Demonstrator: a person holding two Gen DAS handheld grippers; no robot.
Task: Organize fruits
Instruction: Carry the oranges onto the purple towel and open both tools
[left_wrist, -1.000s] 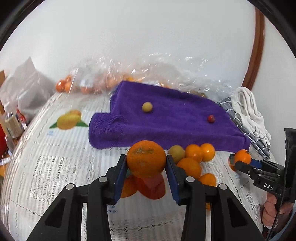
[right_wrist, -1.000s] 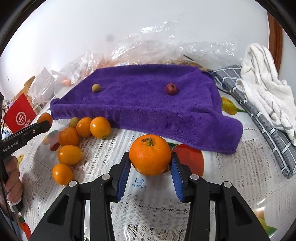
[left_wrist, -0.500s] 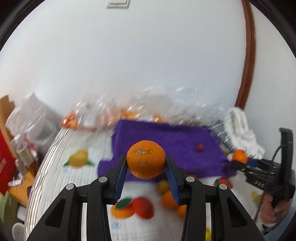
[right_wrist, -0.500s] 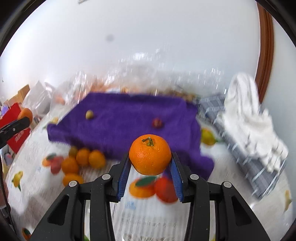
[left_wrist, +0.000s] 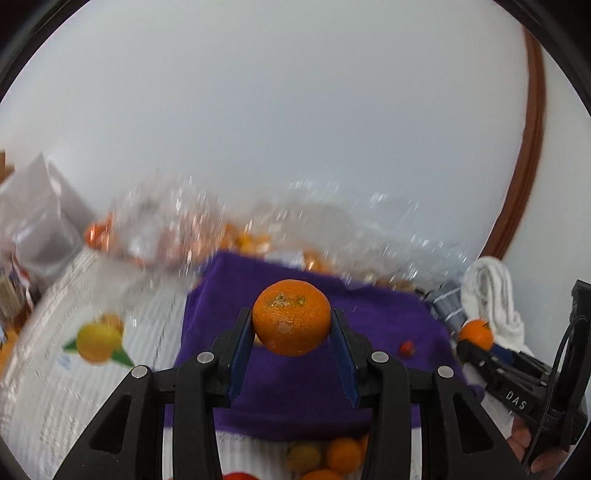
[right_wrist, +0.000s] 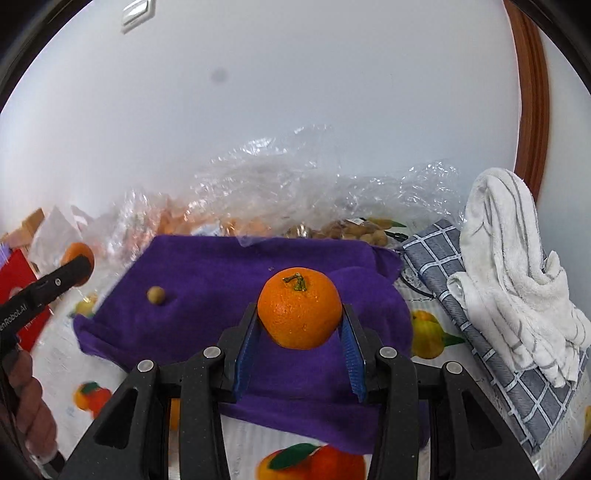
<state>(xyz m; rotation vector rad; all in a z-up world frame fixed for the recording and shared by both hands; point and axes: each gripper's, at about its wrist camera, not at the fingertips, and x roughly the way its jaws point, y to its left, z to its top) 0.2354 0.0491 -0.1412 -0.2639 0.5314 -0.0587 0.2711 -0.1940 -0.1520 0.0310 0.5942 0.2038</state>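
Note:
My left gripper (left_wrist: 291, 325) is shut on a mandarin (left_wrist: 291, 317), held in the air above the near part of the purple towel (left_wrist: 295, 391). My right gripper (right_wrist: 300, 319) is shut on a second mandarin (right_wrist: 299, 308) with a green stem, also raised over the purple towel (right_wrist: 221, 280). A small yellow-green fruit (right_wrist: 156, 295) lies on the towel's left part and a small red fruit (left_wrist: 407, 347) on its right part. Several loose mandarins (left_wrist: 334, 456) sit on the tablecloth in front of the towel. Each gripper appears at the edge of the other's view.
Clear plastic bags of fruit (right_wrist: 280, 199) lie behind the towel against the white wall. A white towel (right_wrist: 517, 273) on a grey checked cloth (right_wrist: 443, 258) is at the right. A red box (right_wrist: 18, 295) and a person's hand (right_wrist: 29, 406) are at the left.
Both grippers have lifted their mandarins off the tablecloth and moved forward over the purple towel. The loose mandarins have dropped toward the bottom of the views.

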